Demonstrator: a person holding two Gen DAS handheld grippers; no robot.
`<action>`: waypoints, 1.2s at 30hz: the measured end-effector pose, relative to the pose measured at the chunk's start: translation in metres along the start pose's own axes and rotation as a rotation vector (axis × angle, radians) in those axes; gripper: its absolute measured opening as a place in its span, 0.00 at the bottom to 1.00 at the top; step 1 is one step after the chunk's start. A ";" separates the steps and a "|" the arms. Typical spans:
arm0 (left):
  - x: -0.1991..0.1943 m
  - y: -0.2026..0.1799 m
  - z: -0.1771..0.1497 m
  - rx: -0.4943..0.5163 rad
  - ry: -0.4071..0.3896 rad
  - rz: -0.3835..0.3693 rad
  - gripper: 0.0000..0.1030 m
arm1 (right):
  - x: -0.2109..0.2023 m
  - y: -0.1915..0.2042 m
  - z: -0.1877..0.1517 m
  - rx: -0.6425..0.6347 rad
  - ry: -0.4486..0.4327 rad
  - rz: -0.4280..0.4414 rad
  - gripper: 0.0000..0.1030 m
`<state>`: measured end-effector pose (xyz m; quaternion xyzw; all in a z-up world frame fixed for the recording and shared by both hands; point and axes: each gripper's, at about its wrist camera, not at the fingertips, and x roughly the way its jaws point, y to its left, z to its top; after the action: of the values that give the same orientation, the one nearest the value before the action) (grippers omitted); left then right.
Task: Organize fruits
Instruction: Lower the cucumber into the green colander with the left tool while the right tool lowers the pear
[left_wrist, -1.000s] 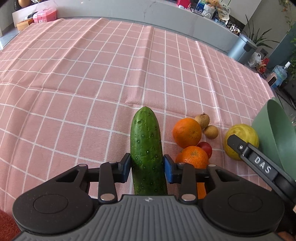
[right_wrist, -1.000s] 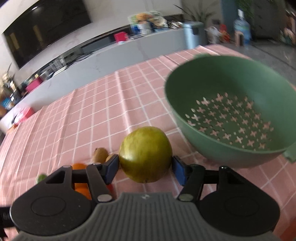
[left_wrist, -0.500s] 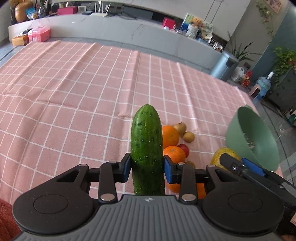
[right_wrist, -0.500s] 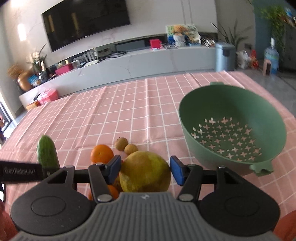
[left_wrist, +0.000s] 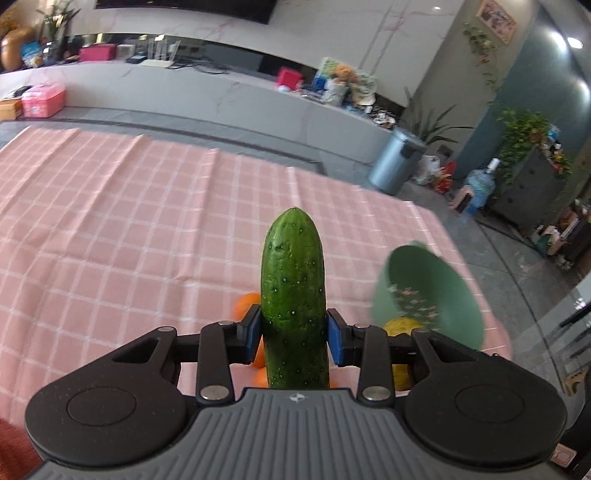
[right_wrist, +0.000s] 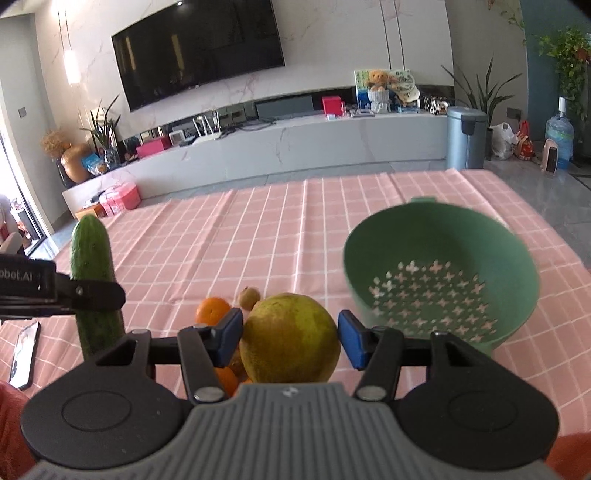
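Looking through the left wrist camera:
Left hand-held gripper (left_wrist: 294, 334): closed on the cucumber (left_wrist: 293, 291), blue pads pressing its lower half from both sides.
Cucumber's long axis: pointing straight ahead along the fingers, tip away from the camera, raised off the pink checked worktop (left_wrist: 122, 236).
Bowl (left_wrist: 424, 295): ahead and to the right of the cucumber, its opening turned toward the camera; the picture is blurred there.
Yellow-green fruit (left_wrist: 400, 326): partly hidden behind the right finger, just in front of the bowl.
Orange (left_wrist: 246, 302): on the cloth below, peeking out left of the cucumber.

Looking through the right wrist camera:
Right hand-held gripper (right_wrist: 290, 338): clamped around the yellow-green fruit (right_wrist: 290, 338), one pad on each side.
Bowl (right_wrist: 439, 284): ahead and to the right, near, with nothing in it.
Cucumber (right_wrist: 95, 284): far left, standing upright in the other gripper, well apart from the bowl.
Oranges (right_wrist: 212, 310): on the cloth below and left of the held fruit, a small brown fruit (right_wrist: 249, 297) beside them.
Nearer hand: the right one, by my judgement; its fruit needs a short move forward and right, while the cucumber must cross the whole pile.
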<state>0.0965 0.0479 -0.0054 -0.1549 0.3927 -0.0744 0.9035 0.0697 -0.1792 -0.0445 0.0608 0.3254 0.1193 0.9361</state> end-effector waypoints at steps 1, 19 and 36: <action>0.003 -0.006 0.004 0.004 0.002 -0.016 0.39 | -0.003 -0.004 0.003 0.005 -0.006 0.001 0.52; 0.115 -0.115 0.050 0.105 0.080 -0.234 0.39 | 0.022 -0.111 0.054 -0.024 0.076 -0.100 0.52; 0.184 -0.133 0.021 0.222 0.244 -0.136 0.39 | 0.085 -0.129 0.039 -0.072 0.255 -0.106 0.52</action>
<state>0.2355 -0.1196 -0.0734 -0.0702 0.4775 -0.1967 0.8535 0.1822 -0.2828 -0.0889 -0.0059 0.4398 0.0881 0.8937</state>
